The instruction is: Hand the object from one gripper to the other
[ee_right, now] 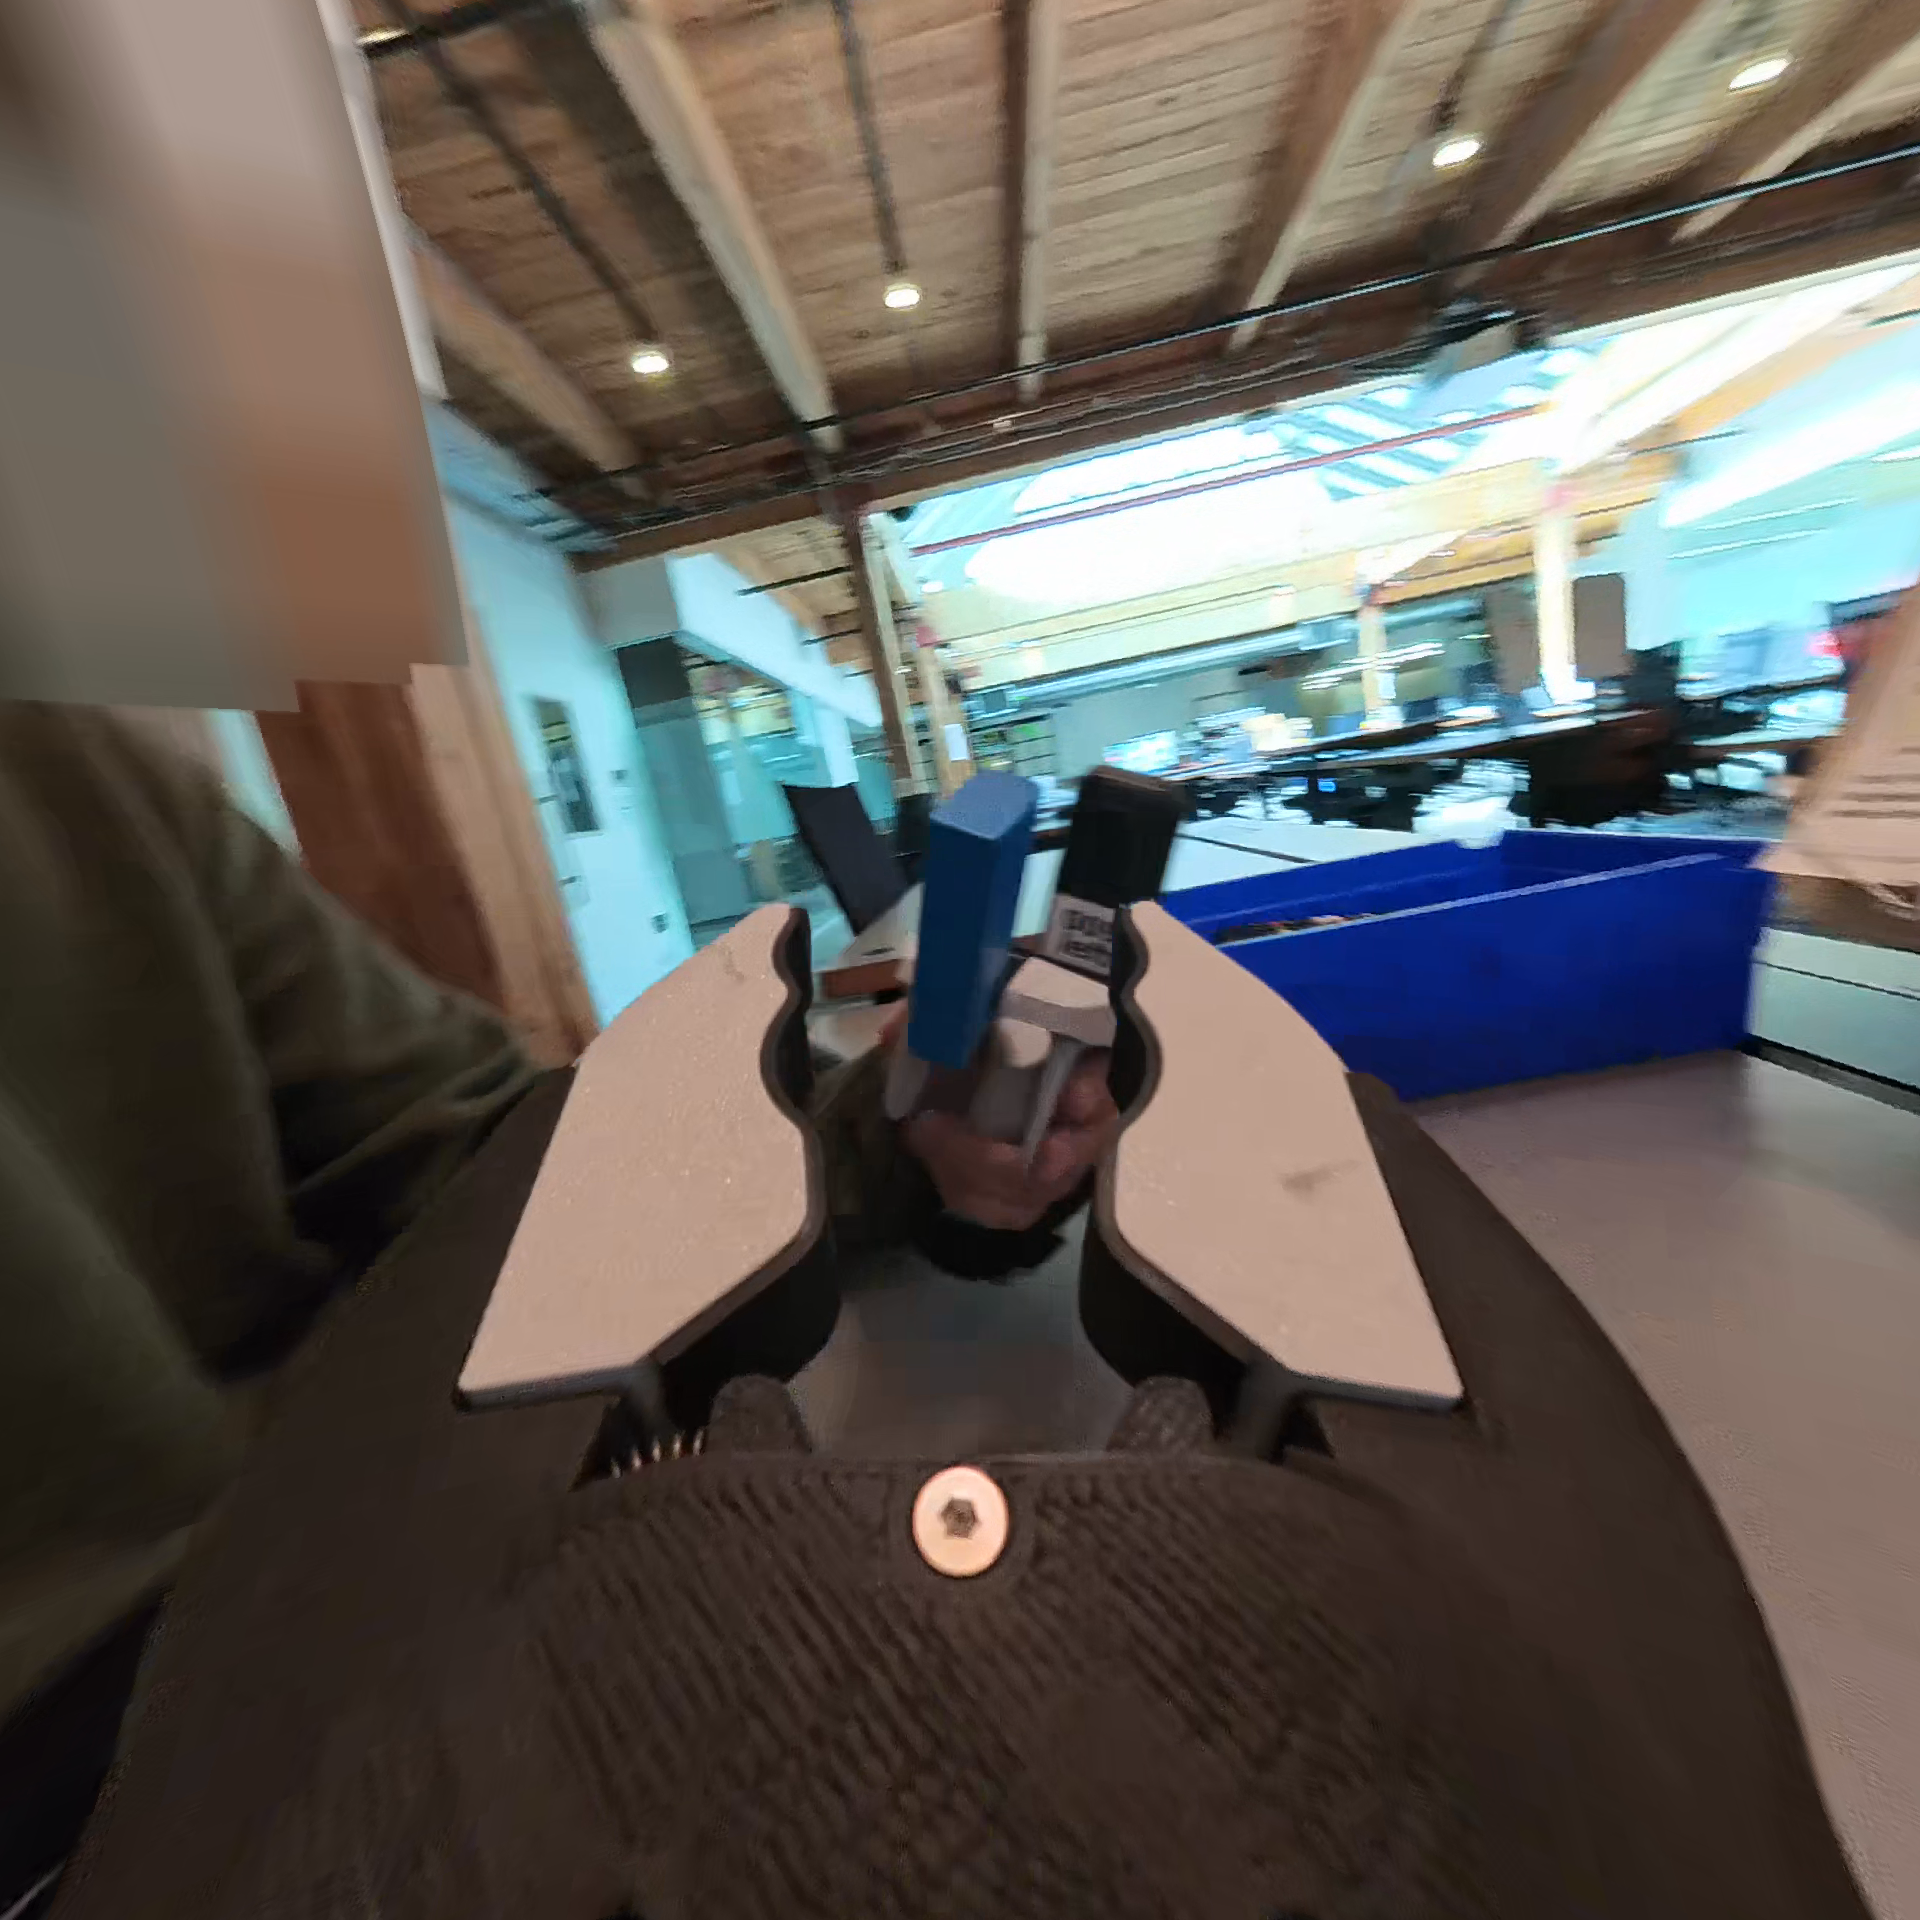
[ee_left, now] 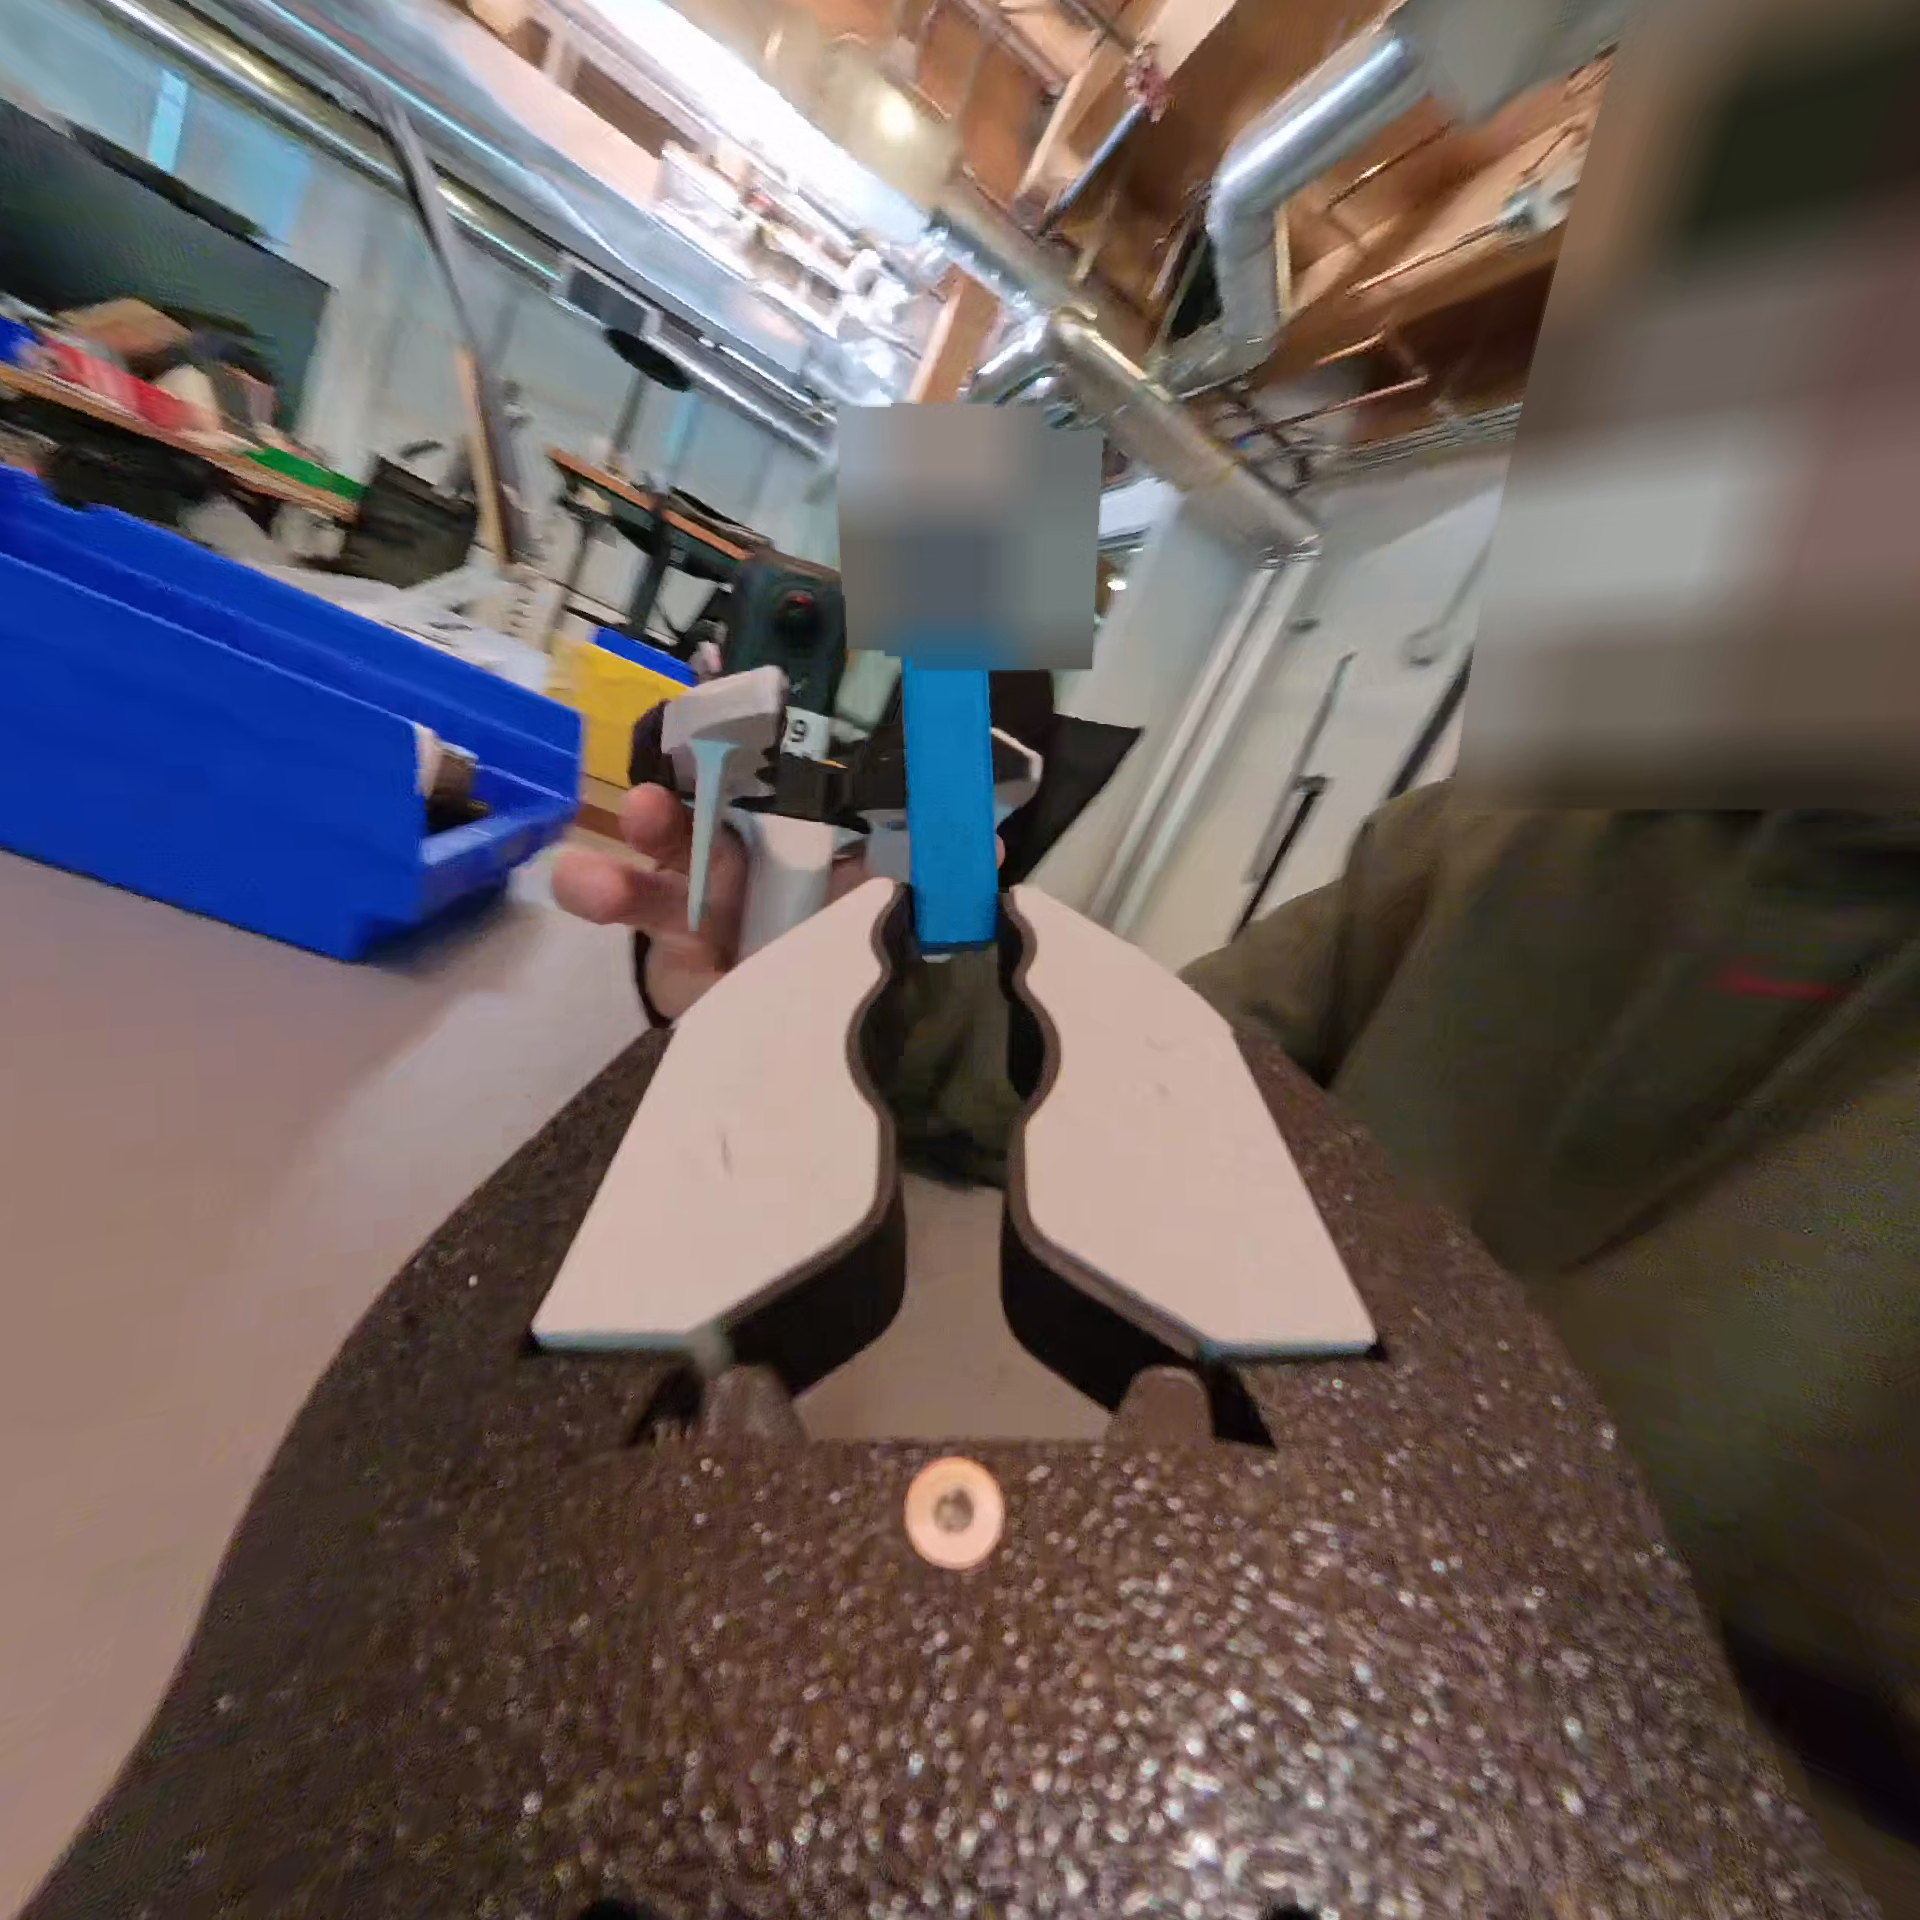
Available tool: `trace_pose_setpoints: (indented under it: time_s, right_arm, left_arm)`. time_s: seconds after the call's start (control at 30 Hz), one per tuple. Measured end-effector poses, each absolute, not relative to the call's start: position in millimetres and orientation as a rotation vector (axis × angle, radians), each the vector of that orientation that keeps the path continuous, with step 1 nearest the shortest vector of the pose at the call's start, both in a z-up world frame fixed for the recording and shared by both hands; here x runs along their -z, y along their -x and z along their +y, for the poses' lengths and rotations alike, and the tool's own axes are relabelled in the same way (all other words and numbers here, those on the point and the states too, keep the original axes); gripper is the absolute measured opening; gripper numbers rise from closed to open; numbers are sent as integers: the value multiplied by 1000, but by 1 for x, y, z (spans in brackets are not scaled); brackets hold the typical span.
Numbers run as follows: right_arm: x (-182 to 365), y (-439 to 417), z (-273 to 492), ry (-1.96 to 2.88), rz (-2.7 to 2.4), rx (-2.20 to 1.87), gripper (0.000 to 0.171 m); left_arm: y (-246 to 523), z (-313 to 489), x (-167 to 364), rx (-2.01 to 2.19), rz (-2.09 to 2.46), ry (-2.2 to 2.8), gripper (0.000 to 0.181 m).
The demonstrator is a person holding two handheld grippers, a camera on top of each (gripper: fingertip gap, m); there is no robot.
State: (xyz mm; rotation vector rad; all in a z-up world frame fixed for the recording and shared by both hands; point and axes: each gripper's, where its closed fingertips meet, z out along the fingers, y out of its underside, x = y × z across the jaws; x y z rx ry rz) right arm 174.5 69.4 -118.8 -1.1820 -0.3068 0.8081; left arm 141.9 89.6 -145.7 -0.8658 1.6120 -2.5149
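Note:
A blue rectangular block (ee_left: 945, 810) stands upright from the tips of my left gripper (ee_left: 951, 914), which is shut on its lower end. The right gripper faces it from beyond, one of its fingers (ee_left: 710, 821) showing edge-on left of the block. In the right wrist view, my right gripper (ee_right: 961, 935) is open wide and empty. The blue block (ee_right: 971, 914) tilts up in the gap between its tips, gripped at the bottom by the left gripper (ee_right: 997, 1055). I cannot tell if the block is level with the right fingertips or just past them.
A large blue bin (ee_left: 260, 748) sits on the grey table (ee_left: 208, 1143); it also shows in the right wrist view (ee_right: 1507, 956). A yellow bin (ee_left: 623, 675) stands behind it. A person's olive sleeve (ee_left: 1558, 1039) fills the right side. Tip to tip, the grippers are about 5 cm apart.

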Motion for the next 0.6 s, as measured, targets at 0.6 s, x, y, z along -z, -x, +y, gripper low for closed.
trace_pose_setpoints:
  time_s: [0.6]
  right_arm:
    - [130,-102,30,1088,-797,-831,39]
  left_arm:
    - [-88,40,163,2784,2187,586,15]
